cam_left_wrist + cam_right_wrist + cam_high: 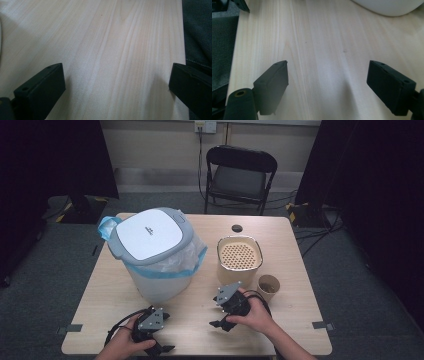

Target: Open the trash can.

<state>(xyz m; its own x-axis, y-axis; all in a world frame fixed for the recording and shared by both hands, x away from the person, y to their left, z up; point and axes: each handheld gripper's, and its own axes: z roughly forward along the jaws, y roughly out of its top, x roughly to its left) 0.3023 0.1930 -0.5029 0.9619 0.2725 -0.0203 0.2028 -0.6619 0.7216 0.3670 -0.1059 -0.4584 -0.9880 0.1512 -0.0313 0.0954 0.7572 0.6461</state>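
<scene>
No task is named. My left gripper (pixel 164 347) rests near the front left edge of the wooden table (pixel 195 307), held by a hand. In the left gripper view its jaws stand wide apart, so the left gripper (pixel 116 75) is open over bare wood. My right gripper (pixel 220 324) lies in the other hand near the front middle, pointing left toward the bin. In the right gripper view its black jaws are apart with only tabletop between them, so the right gripper (pixel 328 72) is open.
A white bin (pixel 155 252) with a grey lid and a blue bag liner stands at the table's left; its base (pixel 387 6) shows ahead of the right jaws. A beige container with a perforated top (pixel 239 256) and a paper cup (pixel 268 286) stand at the right. A black folding chair (pixel 239 177) stands beyond the table.
</scene>
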